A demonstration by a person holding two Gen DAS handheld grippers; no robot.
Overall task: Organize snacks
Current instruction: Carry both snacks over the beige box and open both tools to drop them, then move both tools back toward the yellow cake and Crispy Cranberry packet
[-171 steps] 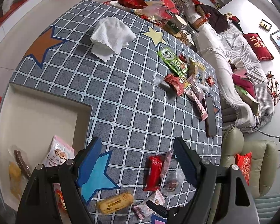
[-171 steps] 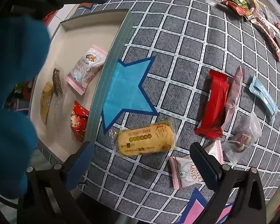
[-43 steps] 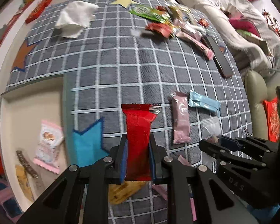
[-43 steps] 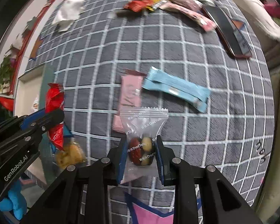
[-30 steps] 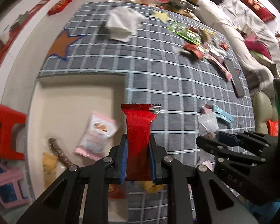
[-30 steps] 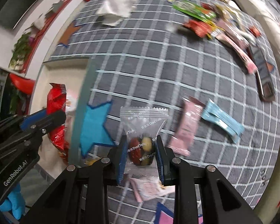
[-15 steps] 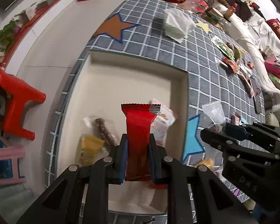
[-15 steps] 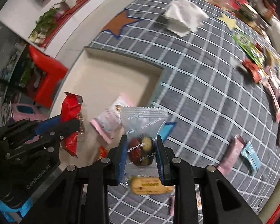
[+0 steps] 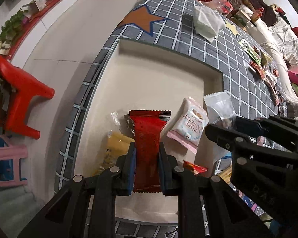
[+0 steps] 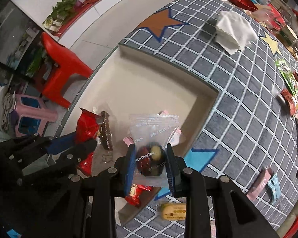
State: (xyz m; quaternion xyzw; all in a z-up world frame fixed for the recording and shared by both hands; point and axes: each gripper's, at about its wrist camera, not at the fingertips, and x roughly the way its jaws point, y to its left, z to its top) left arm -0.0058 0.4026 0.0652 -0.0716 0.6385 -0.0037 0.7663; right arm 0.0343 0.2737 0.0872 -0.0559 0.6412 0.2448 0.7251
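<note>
My left gripper (image 9: 147,148) is shut on a red snack bar (image 9: 148,136) and holds it above the beige open box (image 9: 149,79). My right gripper (image 10: 150,154) is shut on a clear bag of dried fruit (image 10: 152,138), also above the box (image 10: 149,79). Each gripper shows in the other's view: the right one (image 9: 238,127) with its clear bag (image 9: 218,107), the left one (image 10: 77,144) with the red bar (image 10: 87,127). In the box lie a pink-and-white cracker pack (image 9: 188,127), a yellow pack (image 9: 114,148), a brown bar (image 10: 106,132) and a small red packet (image 10: 137,194).
The box sits at the edge of a grey checked tablecloth (image 10: 238,99). On it lie a yellow biscuit pack (image 10: 171,211), pink and blue bars (image 10: 266,182), a white napkin (image 10: 234,31) and more snacks at the far right (image 10: 290,87). A red stool (image 9: 19,99) stands beside.
Both grippers have carried their snacks from over the tablecloth leftward to above the box, and have come lower and closer to its contents in the last half second.
</note>
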